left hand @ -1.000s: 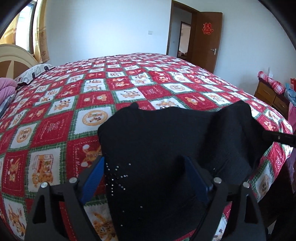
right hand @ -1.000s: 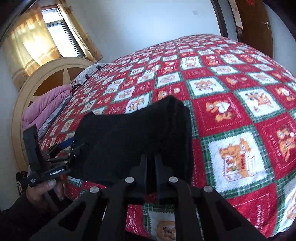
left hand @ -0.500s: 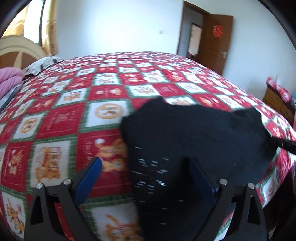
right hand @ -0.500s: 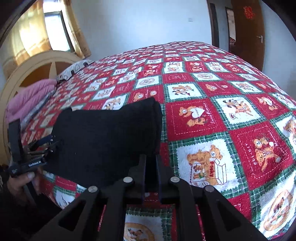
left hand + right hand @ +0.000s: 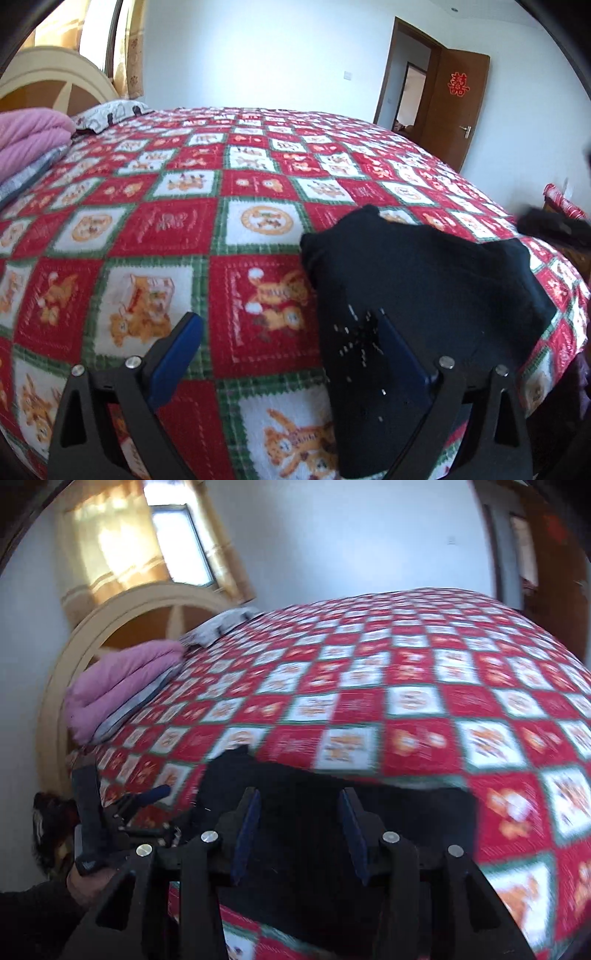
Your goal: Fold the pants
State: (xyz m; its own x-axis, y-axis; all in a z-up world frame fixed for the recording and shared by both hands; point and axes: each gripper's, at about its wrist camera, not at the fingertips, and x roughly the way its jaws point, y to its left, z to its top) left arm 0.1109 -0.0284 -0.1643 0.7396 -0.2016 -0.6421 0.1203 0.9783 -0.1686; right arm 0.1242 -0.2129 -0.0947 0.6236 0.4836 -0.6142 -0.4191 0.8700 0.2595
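Observation:
The black pants [image 5: 417, 291] lie folded into a compact bundle near the front edge of the bed; they also show in the right wrist view [image 5: 332, 812]. My left gripper [image 5: 288, 332] is open and empty, its right finger over the bundle's left part, its left finger over the quilt. My right gripper [image 5: 299, 808] is open and empty, just above the bundle. The left gripper also shows in the right wrist view [image 5: 147, 797], at the left.
The bed carries a red, white and green checked quilt [image 5: 184, 221]. A folded pink blanket [image 5: 33, 136] and a pillow [image 5: 110, 112] lie at the headboard [image 5: 122, 624]. A brown door [image 5: 458, 107] stands open. A wooden cabinet [image 5: 576, 251] stands at the right.
My right gripper has opened and let go of the pants, and its view has swung left. My left gripper has shifted left, so the pants now sit to its right.

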